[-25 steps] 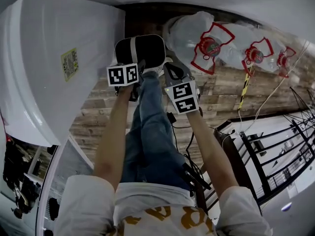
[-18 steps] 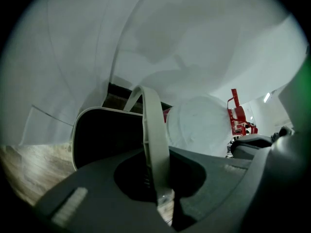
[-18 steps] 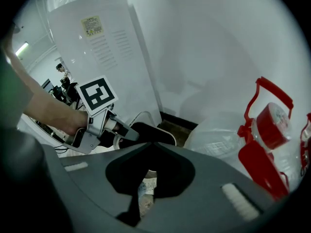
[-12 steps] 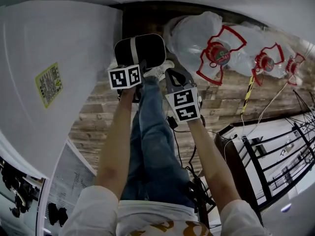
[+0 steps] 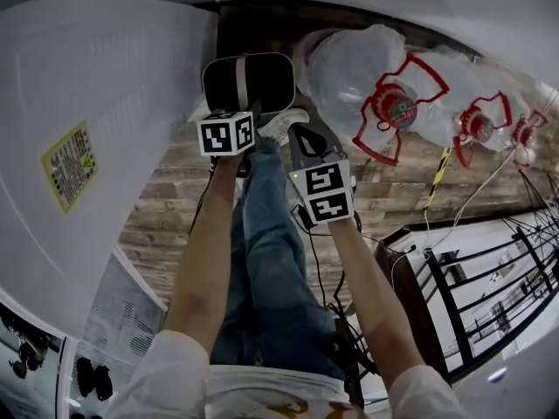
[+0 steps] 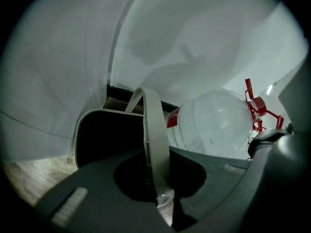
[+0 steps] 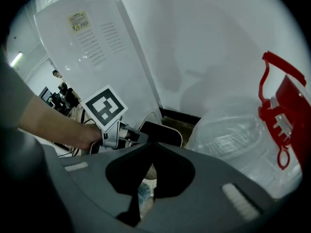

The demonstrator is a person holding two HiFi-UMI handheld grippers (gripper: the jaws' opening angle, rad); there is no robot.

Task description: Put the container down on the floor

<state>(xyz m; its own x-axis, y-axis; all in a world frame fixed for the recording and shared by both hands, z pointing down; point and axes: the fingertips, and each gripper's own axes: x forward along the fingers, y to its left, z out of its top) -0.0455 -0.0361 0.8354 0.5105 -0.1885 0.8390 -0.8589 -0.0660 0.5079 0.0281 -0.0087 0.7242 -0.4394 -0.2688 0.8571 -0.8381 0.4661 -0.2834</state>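
The container (image 5: 247,81) is a black bin with a white rim and a white bail handle (image 6: 154,144). It hangs over the wooden floor (image 5: 175,208), near the dark baseboard. My left gripper (image 5: 246,116) is shut on the handle, which runs up between the jaws in the left gripper view, with the bin body (image 6: 104,135) just beyond. I cannot tell whether the bin touches the floor. My right gripper (image 5: 301,138) is just right of the bin, shut and empty; in its own view the right gripper (image 7: 146,188) looks toward the bin (image 7: 160,132).
Large clear water jugs (image 5: 358,72) with red handles lie on the floor right of the bin, close to it (image 6: 218,125). A tall white appliance (image 5: 96,120) stands at its left. A shoe (image 5: 281,125) is beneath the grippers. A dark wire rack (image 5: 489,269) is at the right.
The view has drifted, so the appliance's yellow label slid down and left. Both grippers and the bin shifted slightly lower in the view. The left gripper's hold on the handle is unchanged.
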